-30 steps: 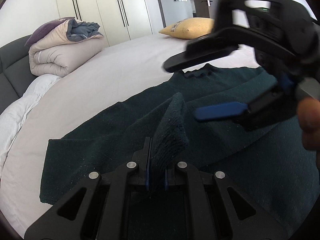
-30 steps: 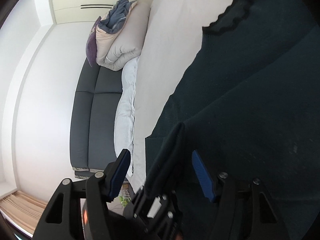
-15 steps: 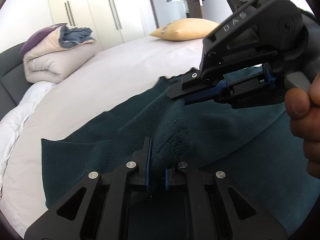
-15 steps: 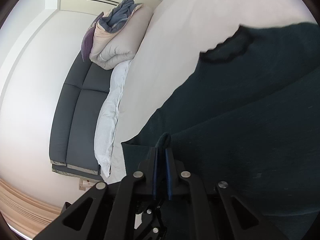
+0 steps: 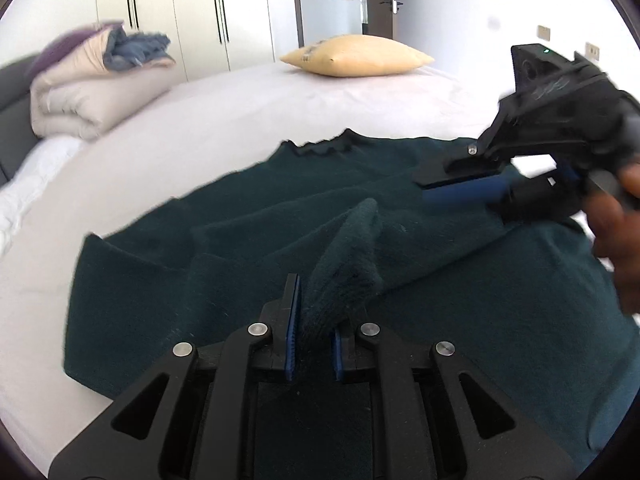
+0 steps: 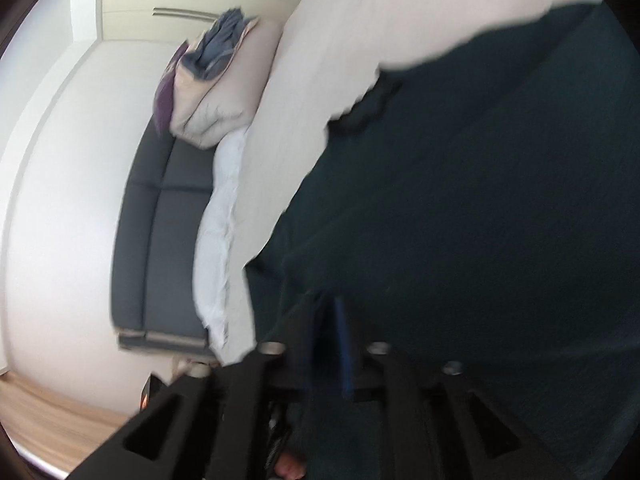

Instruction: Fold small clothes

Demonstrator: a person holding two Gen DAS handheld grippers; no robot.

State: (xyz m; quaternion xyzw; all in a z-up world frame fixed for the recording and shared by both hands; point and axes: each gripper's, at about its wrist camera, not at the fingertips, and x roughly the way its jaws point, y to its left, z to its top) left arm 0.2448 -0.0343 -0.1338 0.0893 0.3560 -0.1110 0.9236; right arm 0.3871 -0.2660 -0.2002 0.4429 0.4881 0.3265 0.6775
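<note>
Smooth pale bed point(image 5: 240, 128), fuzzy dark-green sweater point(image 5: 460, 320) pinched by left gripper point(image 5: 314, 344)

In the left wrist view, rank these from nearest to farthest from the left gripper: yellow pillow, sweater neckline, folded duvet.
1. Sweater neckline, straight ahead past the left gripper.
2. Folded duvet, far left by the headboard.
3. Yellow pillow, ahead at the bed's far edge.

Left gripper point(image 5: 313, 334): matte black frame, silver screws, blue-padded jaws; right gripper point(image 5: 460, 186), right of frame: black housing, green indicator light, bare-skinned hand point(image 5: 616, 240).
</note>
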